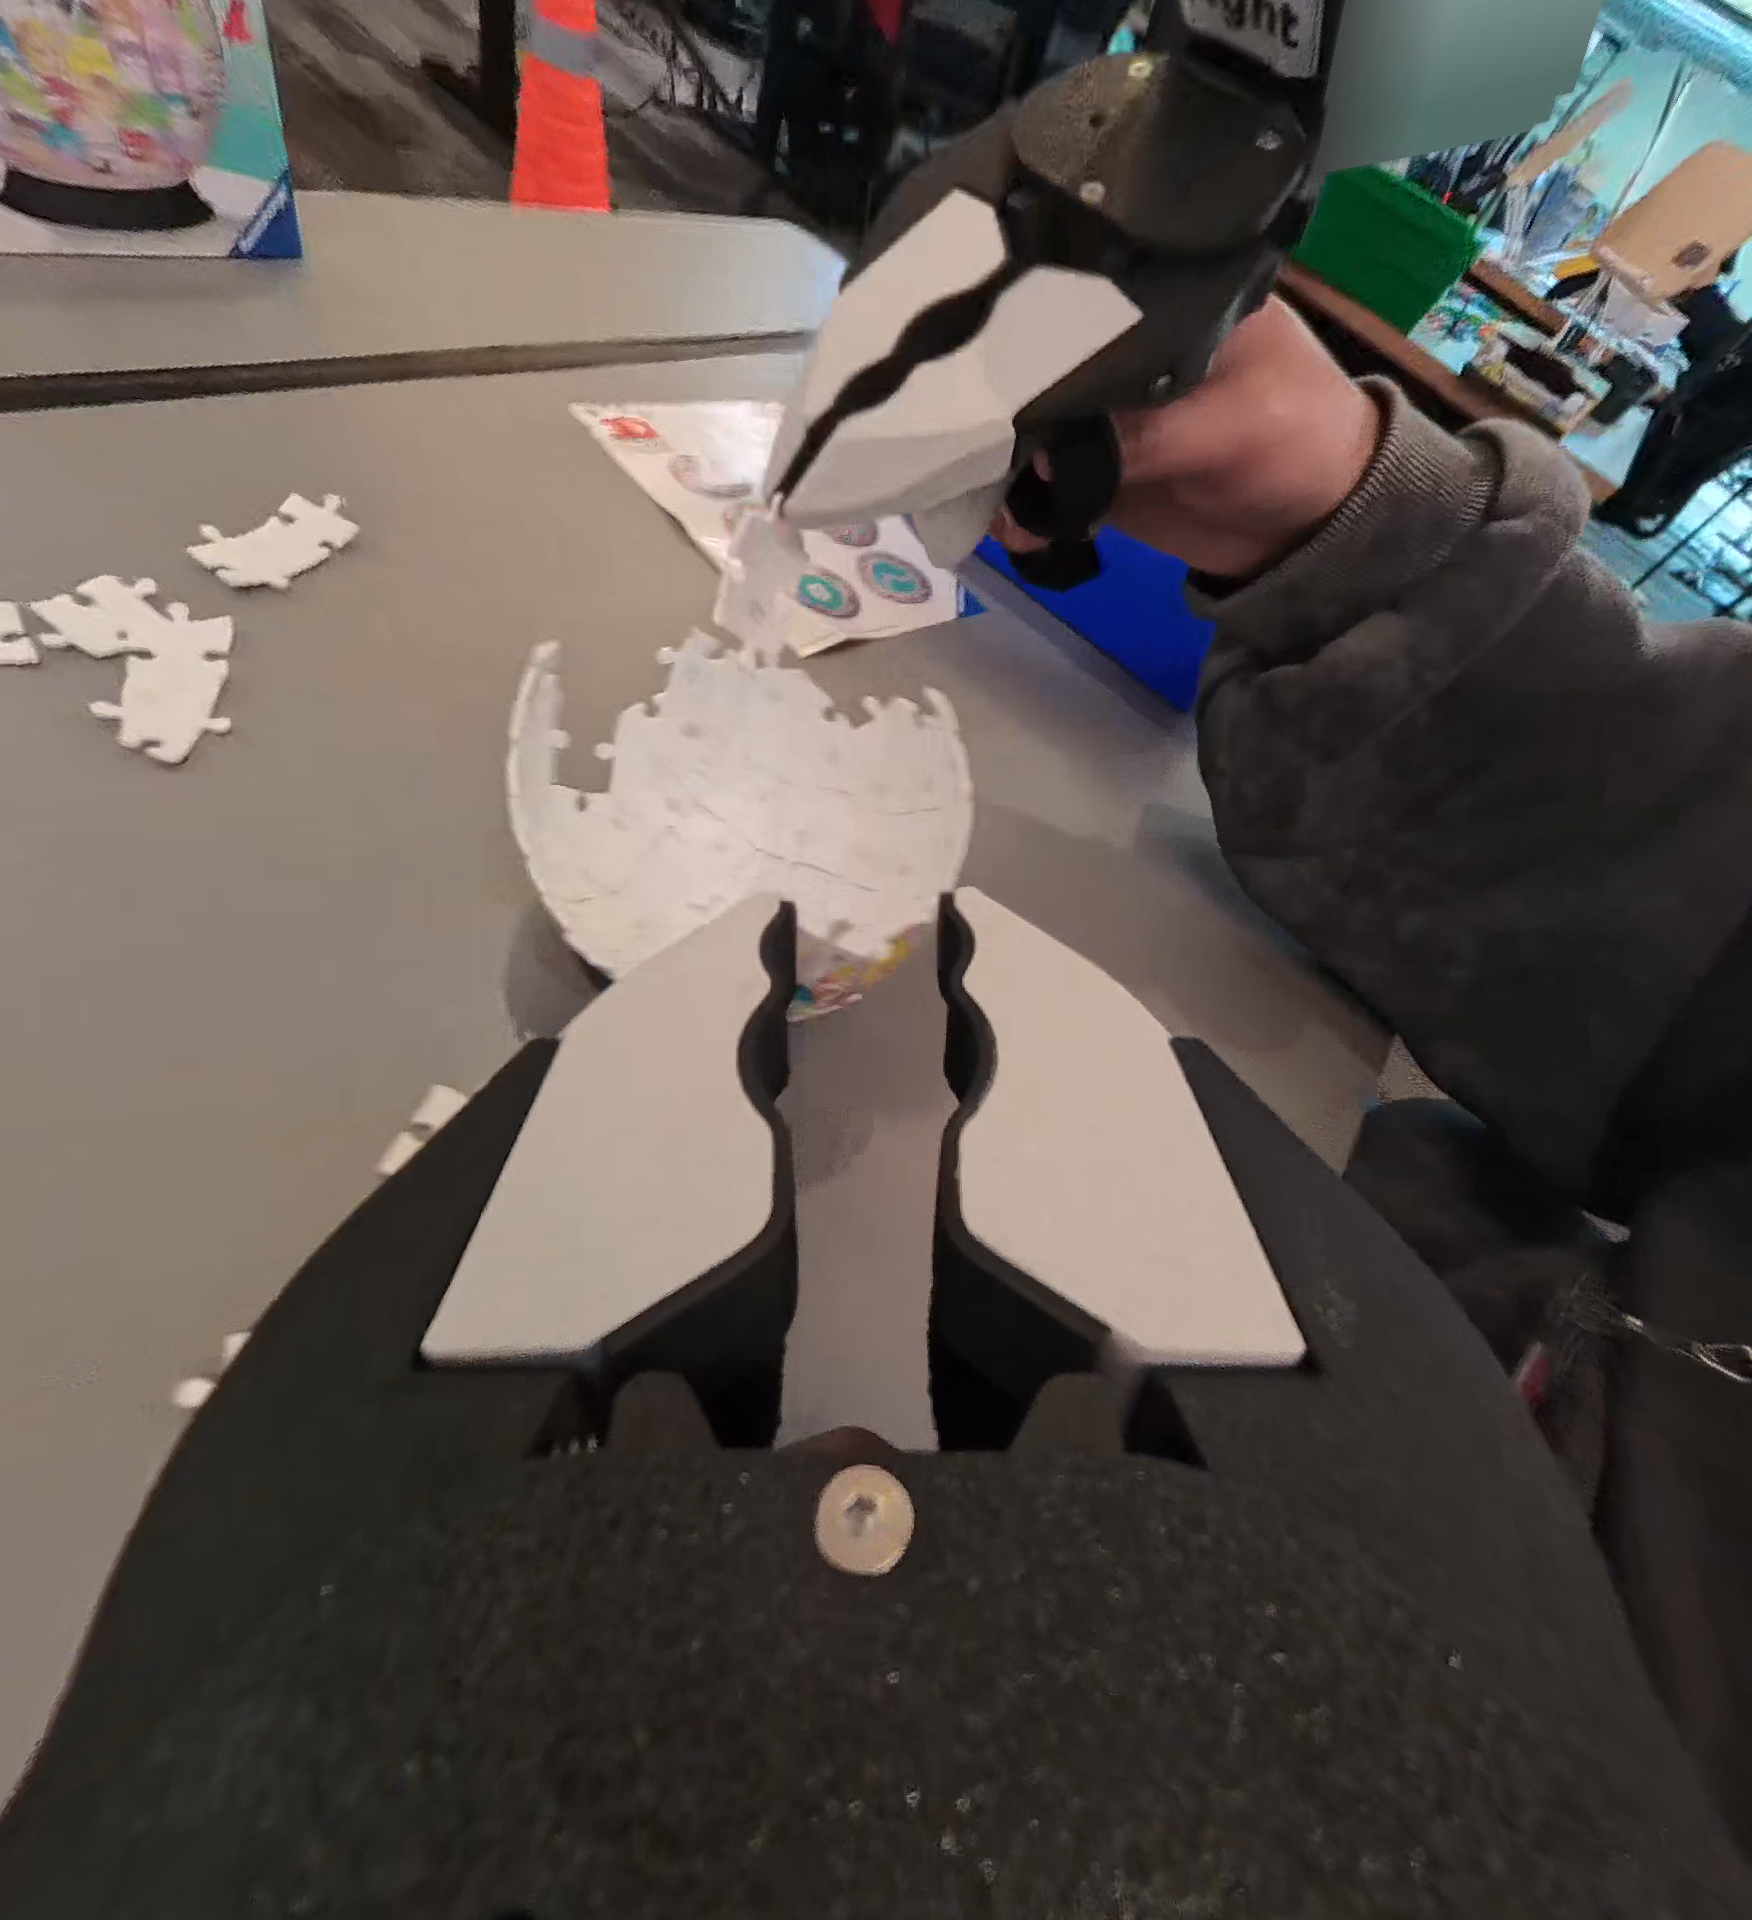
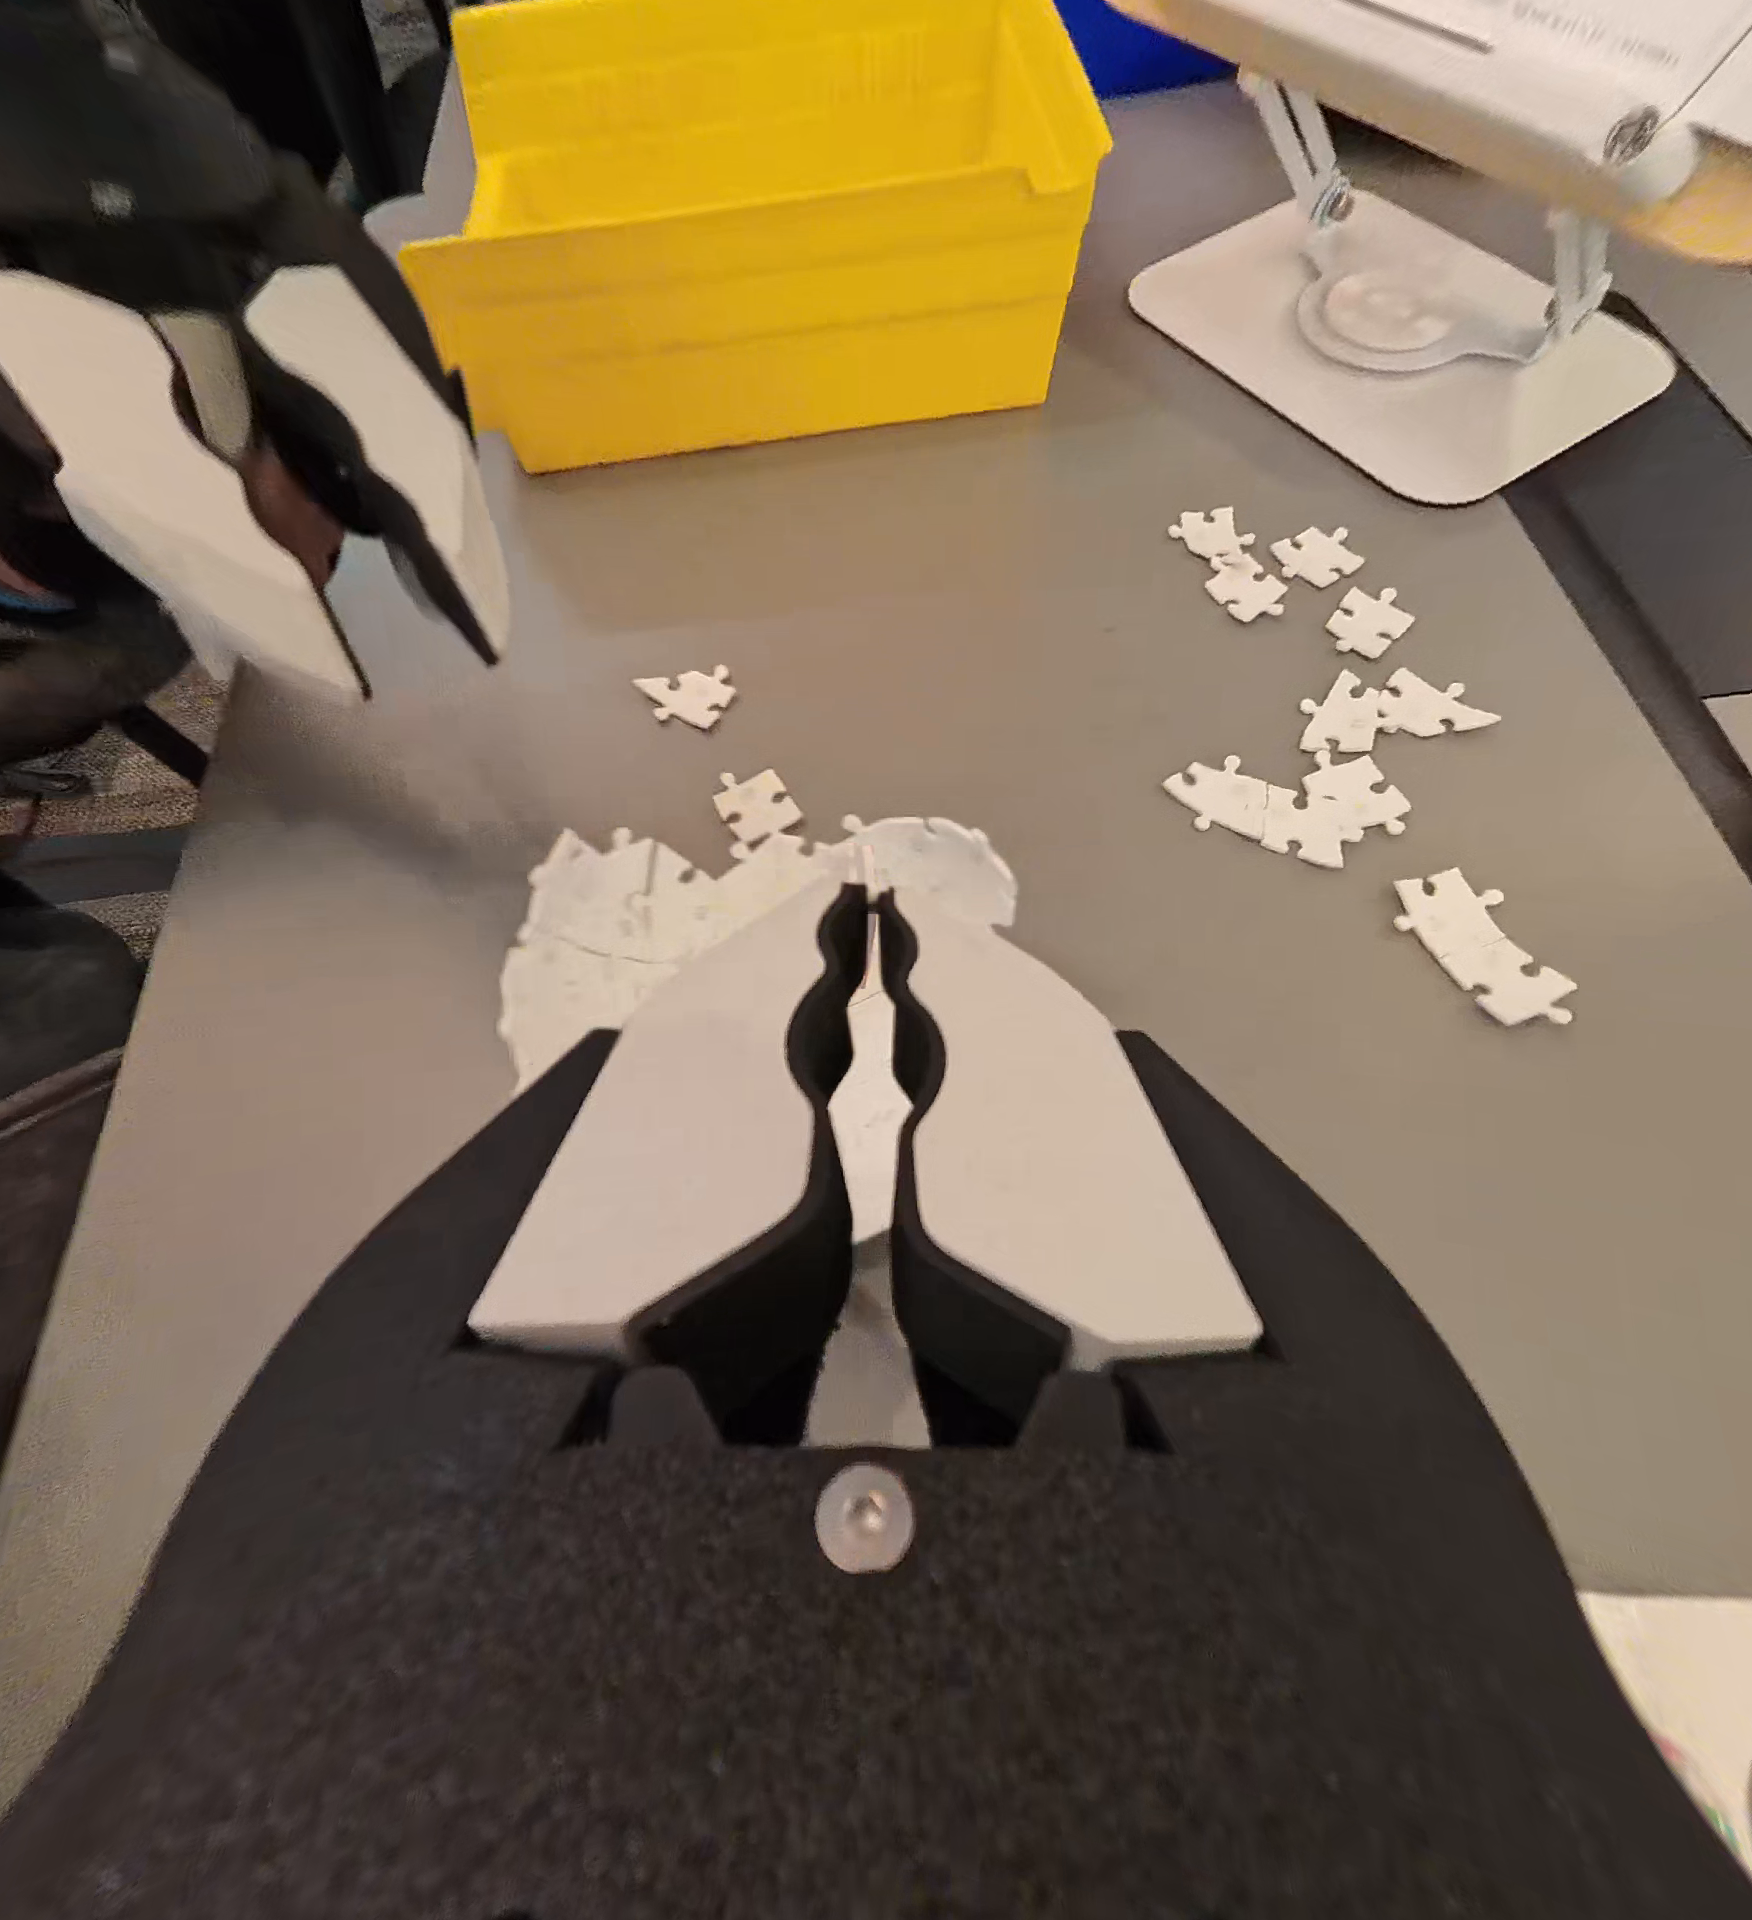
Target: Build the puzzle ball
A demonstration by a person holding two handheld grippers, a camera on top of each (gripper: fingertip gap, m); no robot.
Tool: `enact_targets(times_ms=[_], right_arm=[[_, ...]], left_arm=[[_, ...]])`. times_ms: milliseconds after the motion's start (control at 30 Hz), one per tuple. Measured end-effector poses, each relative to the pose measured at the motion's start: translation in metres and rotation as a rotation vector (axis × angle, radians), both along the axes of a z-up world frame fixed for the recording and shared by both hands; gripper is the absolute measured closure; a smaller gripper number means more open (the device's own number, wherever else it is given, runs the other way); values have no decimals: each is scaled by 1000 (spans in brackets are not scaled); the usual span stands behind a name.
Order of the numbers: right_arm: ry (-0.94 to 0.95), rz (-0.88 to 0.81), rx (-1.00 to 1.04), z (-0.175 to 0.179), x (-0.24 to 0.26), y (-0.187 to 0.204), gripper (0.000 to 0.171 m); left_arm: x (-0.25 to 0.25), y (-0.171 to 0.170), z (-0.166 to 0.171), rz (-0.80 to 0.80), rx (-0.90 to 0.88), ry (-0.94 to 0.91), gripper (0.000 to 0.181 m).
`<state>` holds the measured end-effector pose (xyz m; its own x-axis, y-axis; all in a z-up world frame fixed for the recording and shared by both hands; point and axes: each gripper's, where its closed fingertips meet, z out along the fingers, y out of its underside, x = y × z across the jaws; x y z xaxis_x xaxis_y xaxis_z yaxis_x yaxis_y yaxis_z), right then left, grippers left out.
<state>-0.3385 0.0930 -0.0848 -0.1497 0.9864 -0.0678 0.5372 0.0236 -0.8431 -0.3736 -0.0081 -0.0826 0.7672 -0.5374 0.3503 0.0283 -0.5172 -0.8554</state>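
Observation:
The half-built puzzle ball [image 1: 747, 800] is a white bowl-shaped shell on the grey table, open side up; it also shows in the right wrist view [image 2: 623, 925]. My right gripper [image 2: 867, 894] is shut on a white puzzle piece [image 2: 867, 864], seen edge-on. In the left wrist view that gripper [image 1: 784, 499] holds the piece [image 1: 758, 592] tilted just above the shell's far rim. My left gripper [image 1: 867, 914] is open and empty, near the shell's near rim; in the right wrist view it [image 2: 425, 670] hovers to the left of the shell.
Loose white pieces lie left of the shell [image 1: 165, 644] and in a scatter [image 2: 1339, 717]. A yellow bin [image 2: 768, 229] and a white stand [image 2: 1402, 353] stand behind. The puzzle box [image 1: 103, 114], a printed sheet [image 1: 851, 561] and a blue bin [image 1: 1090, 613] are nearby. The grippers' ends are close to 12 centimeters from one another.

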Motion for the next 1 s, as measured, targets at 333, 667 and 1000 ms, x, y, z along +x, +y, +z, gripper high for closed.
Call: enact_targets(times_ms=[333,667,1000], right_arm=[[89,87,-249,-3,-23,-5,169],[82,128,-228,-1,-25,-13,168],[-317,55,207,-33,-12,10,169]], left_arm=[[-5,70,-25,-124,-124,213,157],[0,74,-21,-163,-80,112,180],[-4,79,-44,-140,-108,240,172]])
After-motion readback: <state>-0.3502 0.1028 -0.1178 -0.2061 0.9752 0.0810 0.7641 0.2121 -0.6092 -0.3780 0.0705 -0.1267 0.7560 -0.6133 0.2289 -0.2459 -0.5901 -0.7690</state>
